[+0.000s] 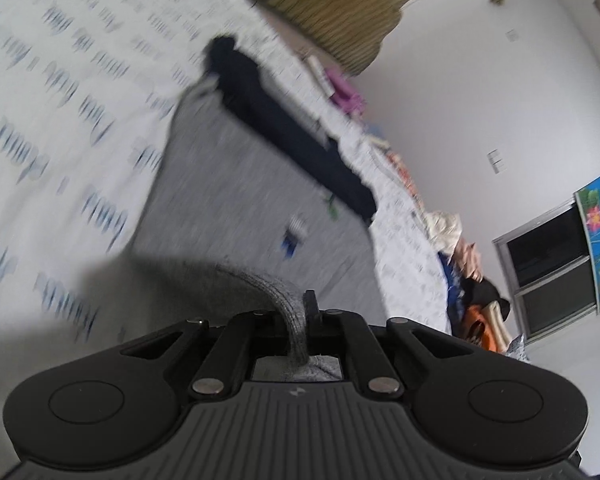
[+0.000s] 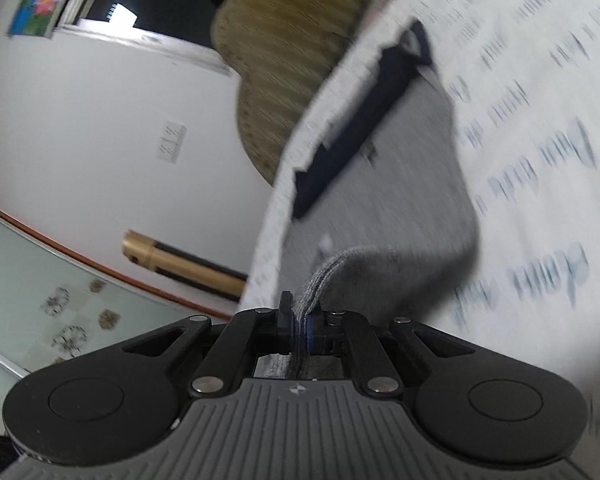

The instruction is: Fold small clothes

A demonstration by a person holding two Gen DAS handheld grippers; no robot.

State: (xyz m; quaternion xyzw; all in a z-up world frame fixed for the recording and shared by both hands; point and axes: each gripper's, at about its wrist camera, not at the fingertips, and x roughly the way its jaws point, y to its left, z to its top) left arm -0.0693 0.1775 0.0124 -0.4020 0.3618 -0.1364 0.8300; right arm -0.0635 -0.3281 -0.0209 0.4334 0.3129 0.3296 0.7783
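Observation:
A grey garment [image 1: 236, 184] with a dark navy band [image 1: 284, 128] along its far edge lies spread on a white patterned bedsheet [image 1: 52, 92]. My left gripper [image 1: 300, 312] is shut on a bunched grey edge of it, lifted off the sheet. In the right wrist view the same grey garment [image 2: 412, 184] and its navy band [image 2: 356, 132] show. My right gripper [image 2: 298, 312] is shut on another folded grey edge, with several layers between the blue pads [image 2: 310, 326]. Both views are blurred by motion.
A wooden headboard [image 1: 332, 4] stands at the bed's far end. A pile of clothes [image 1: 468, 272] lies along the bed's right edge. A white wall, a window [image 1: 548, 264] and a brass-coloured tube [image 2: 180, 260] are beyond the bed.

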